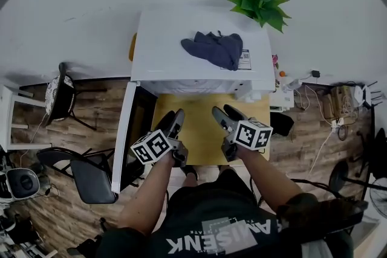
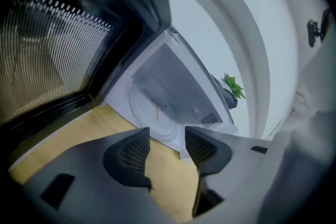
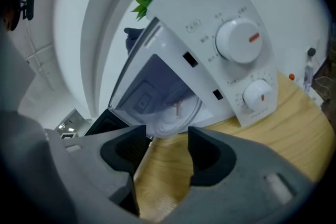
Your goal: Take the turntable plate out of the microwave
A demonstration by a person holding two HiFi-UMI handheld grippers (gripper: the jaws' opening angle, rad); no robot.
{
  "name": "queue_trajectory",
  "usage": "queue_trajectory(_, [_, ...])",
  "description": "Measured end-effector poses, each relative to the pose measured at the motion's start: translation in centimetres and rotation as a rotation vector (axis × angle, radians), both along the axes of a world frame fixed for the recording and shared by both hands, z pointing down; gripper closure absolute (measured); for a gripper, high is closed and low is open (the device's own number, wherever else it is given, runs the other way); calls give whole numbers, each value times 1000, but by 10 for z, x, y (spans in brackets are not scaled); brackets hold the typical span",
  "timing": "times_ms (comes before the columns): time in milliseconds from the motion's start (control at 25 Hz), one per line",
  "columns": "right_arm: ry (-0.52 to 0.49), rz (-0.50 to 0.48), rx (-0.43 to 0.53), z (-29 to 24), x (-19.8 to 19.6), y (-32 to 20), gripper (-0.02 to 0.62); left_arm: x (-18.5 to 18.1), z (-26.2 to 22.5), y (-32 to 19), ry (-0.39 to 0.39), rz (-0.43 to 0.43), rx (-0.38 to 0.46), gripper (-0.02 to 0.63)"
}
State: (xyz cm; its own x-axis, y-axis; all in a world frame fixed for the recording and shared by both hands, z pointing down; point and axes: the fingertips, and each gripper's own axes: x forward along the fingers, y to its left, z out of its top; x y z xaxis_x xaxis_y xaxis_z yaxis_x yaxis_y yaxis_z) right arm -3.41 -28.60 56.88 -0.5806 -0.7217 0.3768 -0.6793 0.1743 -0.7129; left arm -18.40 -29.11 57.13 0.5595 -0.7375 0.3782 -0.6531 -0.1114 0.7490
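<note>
1. Done so far, judging by the layout: microwave [image 1: 199, 51] opened, door [image 1: 125, 130] swung wide to the left.
2. Left to do: reaching in, gripping the plate [image 3: 176, 115], drawing it out over the desk [image 1: 199, 145]. That makes an early stage, with the main step not yet begun.
3. Plate: lying flat on the cavity floor inside the microwave, untouched, straight ahead of both pairs of jaws.
4. Left hand-held gripper [image 2: 167, 136]: released, jaws apart, nothing between them but bare desk; hovering in front of the opening, apart from the plate.
5. Right hand-held gripper [image 3: 167, 136]: likewise released and empty, just beside the left one, also short of the cavity.
6. Edges to mind: door on the left, close to the left hand-held gripper; panel [image 3: 236, 60] with its two knobs on the right; cavity roof above; front lip of the cavity below the plate rim.
7. Open room: bare desk in front of the opening, probably enough for setting the plate down. Cloth [image 1: 214, 48] on top of the microwave and plant [image 1: 261, 3] behind, both out of the way.
</note>
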Motion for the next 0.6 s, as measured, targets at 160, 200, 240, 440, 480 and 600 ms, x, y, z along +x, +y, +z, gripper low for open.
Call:
queue_trajectory(160, [-28,18,-60,27,-4,-6,344,4,23,-7,69,-24,-64,399])
queue_trajectory(200, [-38,25,-80,34,-5,-7,340,4,28,-8,65,-23,-72,399])
queue_trajectory(240, [-53,35,-100,40,-6,-8,337,4,33,-9,62,-24,-81,399])
queue_trajectory(440, [-148,72,-180,64,-17,-17,331,11,54,-21,75,-24,-116,399])
queue_trajectory(480, [-163,78,-188,67,-19,-20,331,13,57,-25,76,-20,-121,399])
queue_trajectory(600, [-218,102,-217,74,-26,-28,327,18,62,-35,89,-24,-130,399])
